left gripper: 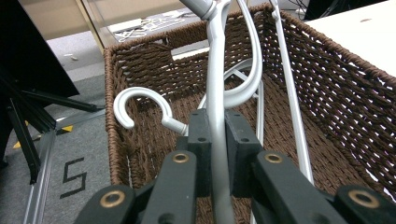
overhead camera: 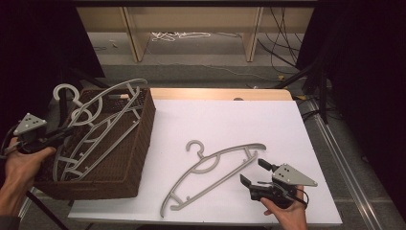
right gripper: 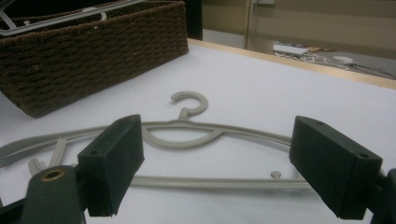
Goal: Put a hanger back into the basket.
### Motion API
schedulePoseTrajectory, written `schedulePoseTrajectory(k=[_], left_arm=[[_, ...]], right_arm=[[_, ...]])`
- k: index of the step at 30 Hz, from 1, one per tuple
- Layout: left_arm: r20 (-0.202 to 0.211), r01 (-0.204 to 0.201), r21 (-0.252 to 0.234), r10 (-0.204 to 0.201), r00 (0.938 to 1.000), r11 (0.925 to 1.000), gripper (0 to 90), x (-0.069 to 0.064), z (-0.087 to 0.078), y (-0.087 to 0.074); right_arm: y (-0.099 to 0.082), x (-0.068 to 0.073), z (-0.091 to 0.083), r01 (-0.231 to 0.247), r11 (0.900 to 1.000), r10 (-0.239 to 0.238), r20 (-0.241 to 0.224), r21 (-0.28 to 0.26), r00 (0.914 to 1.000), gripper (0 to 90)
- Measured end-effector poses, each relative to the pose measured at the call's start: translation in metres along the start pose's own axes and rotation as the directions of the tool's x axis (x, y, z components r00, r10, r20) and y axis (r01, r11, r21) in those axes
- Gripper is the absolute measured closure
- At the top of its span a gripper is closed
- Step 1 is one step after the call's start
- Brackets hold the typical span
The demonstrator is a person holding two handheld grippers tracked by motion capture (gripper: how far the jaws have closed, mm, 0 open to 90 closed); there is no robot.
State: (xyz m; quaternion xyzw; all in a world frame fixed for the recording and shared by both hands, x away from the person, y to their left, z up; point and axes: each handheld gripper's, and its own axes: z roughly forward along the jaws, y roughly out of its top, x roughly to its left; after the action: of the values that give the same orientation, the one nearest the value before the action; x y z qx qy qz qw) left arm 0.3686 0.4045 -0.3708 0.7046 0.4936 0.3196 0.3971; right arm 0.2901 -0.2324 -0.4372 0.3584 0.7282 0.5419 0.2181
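Observation:
A brown wicker basket (overhead camera: 139, 143) stands at the table's left end with several grey plastic hangers in it. My left gripper (overhead camera: 64, 132) reaches in over the basket's left rim and is shut on one hanger (overhead camera: 110, 93) that rises above the rim. In the left gripper view the left gripper (left gripper: 218, 126) pinches that hanger's bar (left gripper: 215, 70), and a grey hook (left gripper: 140, 100) curls just to the left. Another grey hanger (overhead camera: 225, 152) lies flat on the white table. My right gripper (overhead camera: 252, 171) stands open beside its right end. In the right gripper view the right gripper (right gripper: 224, 158) frames this hanger (right gripper: 189, 100) without touching it.
The white table top (overhead camera: 230, 120) has a wooden far edge (overhead camera: 215, 93). Beyond it are the floor, a white cable (overhead camera: 179, 36) and wooden furniture legs (overhead camera: 251, 33). A black stand (left gripper: 28, 121) is on the floor left of the basket (right gripper: 93, 51).

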Motion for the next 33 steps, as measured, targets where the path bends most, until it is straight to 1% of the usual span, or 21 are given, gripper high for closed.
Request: schedulePoseTrajectory(k=[2,3,4,6,12,16,18,19,20,21,22,23,24,25,26,28,29,30,32,33], left_arm=[[0.006,-0.009,0.002,0.009,0.9999,1.0000,81.9,0.000,0.000,0.000],[0.000,-0.029,0.021,0.029,0.9996,0.9993,81.9,-0.001,0.001,0.001],[0.000,-0.029,0.021,0.029,0.9996,0.9993,81.9,-0.001,0.001,0.001],[-0.008,-0.044,0.035,0.044,0.9990,0.9984,81.9,-0.001,0.002,0.002],[-0.026,-0.045,0.052,0.047,0.9986,0.9976,81.9,0.004,0.004,-0.002],[-0.019,-0.040,0.057,0.041,0.9990,0.9976,81.9,0.009,0.004,-0.005],[-0.016,-0.042,0.055,0.043,0.9989,0.9976,81.9,0.010,0.003,-0.006],[-0.018,-0.039,0.050,0.039,0.9991,0.9980,81.9,0.009,0.002,-0.005],[-0.018,-0.042,0.041,0.043,0.9989,0.9983,81.9,0.008,0.000,-0.005],[-0.012,-0.045,0.039,0.046,0.9989,0.9982,81.9,0.008,0.000,-0.005],[-0.006,-0.048,0.042,0.048,0.9988,0.9980,81.9,0.009,0.000,-0.005],[-0.003,-0.050,0.046,0.050,0.9987,0.9977,81.9,0.010,0.001,-0.005],[-0.004,-0.063,0.046,0.063,0.9980,0.9970,81.9,0.010,0.002,-0.005],[-0.006,-0.069,0.062,0.069,0.9976,0.9957,81.9,0.010,0.003,-0.005],[-0.001,-0.070,0.064,0.070,0.9975,0.9955,81.9,0.010,0.004,-0.006],[0.008,-0.097,0.084,0.097,0.9952,0.9917,81.9,0.008,0.006,-0.007],[0.005,-0.101,0.093,0.101,0.9949,0.9905,81.9,0.007,0.006,-0.007],[0.004,-0.099,0.091,0.099,0.9951,0.9909,81.8,0.007,0.008,-0.007],[0.004,-0.106,0.110,0.106,0.9943,0.9882,81.9,0.009,0.010,-0.007],[0.002,-0.092,0.108,0.092,0.9958,0.9899,81.8,0.009,0.013,-0.009]], right_arm=[[0.000,0.000,0.000,0.005,1.0000,-0.005,0.006,0.001,1.0000,18.6],[0.000,0.000,0.000,0.009,0.9999,-0.009,0.011,0.011,0.9999,18.6],[0.000,0.000,0.000,0.009,0.9999,-0.009,0.011,0.011,0.9999,18.6],[0.000,0.000,0.000,0.008,0.9999,-0.008,0.012,0.007,0.9999,18.7],[0.000,0.000,0.000,0.008,0.9999,-0.008,0.012,0.007,0.9999,18.6],[0.000,0.000,0.000,0.007,0.9999,-0.007,0.011,0.010,0.9999,18.7],[0.000,0.000,0.000,0.009,0.9999,-0.009,0.012,0.012,0.9999,18.6],[0.000,0.000,0.001,0.008,0.9999,-0.009,0.017,0.005,0.9998,18.7],[0.000,-0.001,0.000,0.010,0.9998,-0.010,0.011,0.015,0.9999,18.6],[-0.001,-0.001,0.002,0.000,1.0000,0.000,0.004,-0.009,1.0000,18.7],[-0.001,-0.001,0.002,0.000,1.0000,0.000,0.004,-0.009,1.0000,18.7],[-0.001,-0.001,0.001,0.011,0.9999,-0.011,0.015,0.013,0.9998,18.7],[-0.001,-0.001,0.001,0.011,0.9999,-0.011,0.015,0.013,0.9998,18.7],[-0.001,-0.001,0.001,0.008,0.9999,-0.008,0.015,0.013,0.9999,18.7],[-0.001,-0.001,0.001,0.008,0.9999,-0.008,0.015,0.013,0.9999,18.7],[0.000,-0.001,0.001,0.010,0.9999,-0.010,0.013,0.013,0.9999,18.7],[-0.001,-0.001,0.001,0.011,0.9998,-0.011,0.014,0.015,0.9998,18.7],[-0.001,-0.001,0.001,0.009,0.9998,-0.009,0.015,0.015,0.9998,18.7],[-0.001,-0.001,0.001,0.008,0.9999,-0.009,0.016,0.012,0.9998,18.7],[-0.001,-0.001,0.001,0.009,0.9999,-0.009,0.015,0.012,0.9998,18.7]])
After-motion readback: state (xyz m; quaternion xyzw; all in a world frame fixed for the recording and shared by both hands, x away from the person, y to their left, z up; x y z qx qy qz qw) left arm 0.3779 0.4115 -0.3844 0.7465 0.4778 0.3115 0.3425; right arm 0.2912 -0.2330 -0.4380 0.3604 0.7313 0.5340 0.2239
